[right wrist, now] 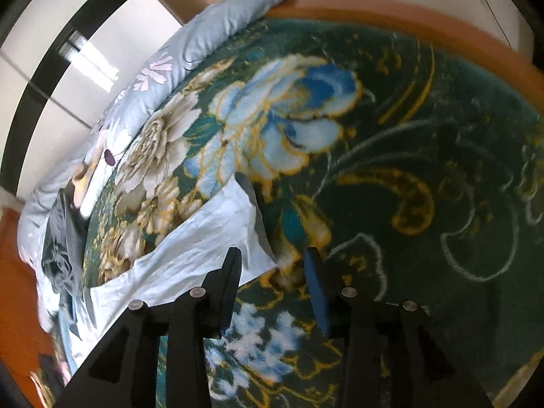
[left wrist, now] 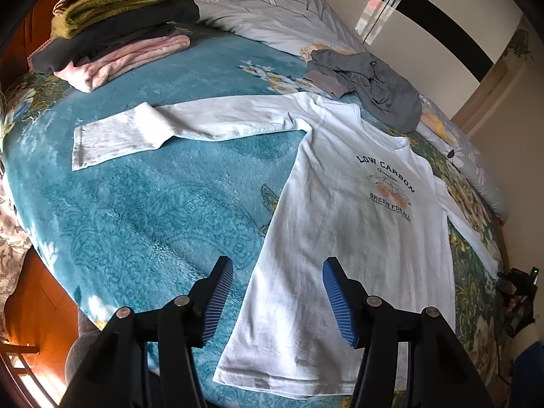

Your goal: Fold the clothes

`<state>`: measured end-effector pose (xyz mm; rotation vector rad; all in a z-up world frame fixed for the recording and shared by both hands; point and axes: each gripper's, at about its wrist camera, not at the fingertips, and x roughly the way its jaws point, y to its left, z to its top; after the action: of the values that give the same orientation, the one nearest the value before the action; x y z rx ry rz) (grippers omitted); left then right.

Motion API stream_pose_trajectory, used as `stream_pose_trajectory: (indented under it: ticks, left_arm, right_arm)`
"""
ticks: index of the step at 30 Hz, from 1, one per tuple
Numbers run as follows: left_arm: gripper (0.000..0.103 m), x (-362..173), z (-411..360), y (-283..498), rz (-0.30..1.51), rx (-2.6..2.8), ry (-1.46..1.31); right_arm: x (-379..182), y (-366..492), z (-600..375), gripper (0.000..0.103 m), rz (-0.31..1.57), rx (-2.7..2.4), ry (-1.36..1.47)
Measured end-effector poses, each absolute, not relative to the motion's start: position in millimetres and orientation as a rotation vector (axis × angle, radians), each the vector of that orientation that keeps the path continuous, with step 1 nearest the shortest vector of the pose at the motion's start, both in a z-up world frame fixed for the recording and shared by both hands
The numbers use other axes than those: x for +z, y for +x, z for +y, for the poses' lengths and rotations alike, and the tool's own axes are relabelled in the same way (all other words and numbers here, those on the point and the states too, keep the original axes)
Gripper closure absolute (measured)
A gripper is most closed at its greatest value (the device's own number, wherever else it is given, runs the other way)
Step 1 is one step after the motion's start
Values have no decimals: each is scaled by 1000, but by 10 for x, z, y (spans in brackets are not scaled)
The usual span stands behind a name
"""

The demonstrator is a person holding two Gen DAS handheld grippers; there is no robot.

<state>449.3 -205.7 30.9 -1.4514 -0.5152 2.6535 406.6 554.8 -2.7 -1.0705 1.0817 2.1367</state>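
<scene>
A white long-sleeved shirt with "LOW CARBON" print lies flat, front up, on the teal floral blanket. One sleeve stretches out to the left. My left gripper is open and empty, hovering above the shirt's lower left part near the hem. In the right wrist view the other sleeve lies on the blanket. My right gripper is open and empty, just above that sleeve's cuff end.
A stack of folded clothes sits at the bed's far left. A crumpled grey garment lies beyond the shirt's collar; it also shows in the right wrist view. A light floral duvet lies behind. The orange bed frame edges the blanket.
</scene>
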Motion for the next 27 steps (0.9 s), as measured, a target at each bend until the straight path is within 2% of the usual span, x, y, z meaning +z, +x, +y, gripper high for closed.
stream_pose_trajectory:
  ticks: [8,11,17,21,27]
  left_arm:
    - [44,237,-1955,4408,-509,2646,-1481]
    - [43,196,-1960,4378,-514,2636,-1498]
    - [43,93,-2038,4337,-561,2611,-1529]
    - [43,29,-2110,4319,-607,2596,-1534]
    - [43,-3,-2241,4324,-659,2590,-1517]
  right_arm:
    - [-57,3872,5507,62,1099,2148,-1027]
    - [-66,3803,5460,98,1106,2177,-1039]
    - [265,3660,5246,98,1170,2314,-944]
    - [792,3425,4907,98,1226,2509,-884]
    - [1507,2996,4043,98,1206,2818,-845]
